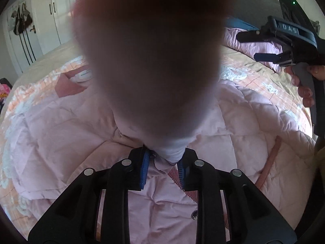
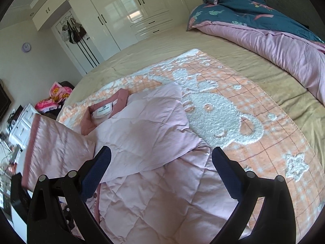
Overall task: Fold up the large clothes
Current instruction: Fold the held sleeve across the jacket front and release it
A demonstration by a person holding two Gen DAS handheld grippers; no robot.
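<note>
A pale pink quilted jacket (image 2: pixel 146 134) lies spread on the bed, its darker pink collar and white label (image 2: pixel 103 109) towards the far left. My left gripper (image 1: pixel 163 167) is shut on a fold of the jacket's sleeve (image 1: pixel 172 152). That fabric rises from the blue pads (image 1: pixel 143 168) and blurs over the middle of the left wrist view. In the right wrist view the lifted sleeve (image 2: pixel 59 142) stands tilted at the left. My right gripper (image 2: pixel 162 155) hangs open over the jacket's body with nothing between its fingers. It also shows at the upper right, right gripper (image 1: pixel 251 45), in a person's hand (image 1: pixel 304 93).
The jacket rests on an orange blanket (image 2: pixel 254 148) with a white fluffy animal pattern, over an olive bed sheet (image 2: pixel 203 46). A teal and pink duvet (image 2: pixel 264 32) is bunched at the far right. White wardrobes (image 2: pixel 126 10) line the back wall. A cluttered dresser (image 2: pixel 20 126) stands left.
</note>
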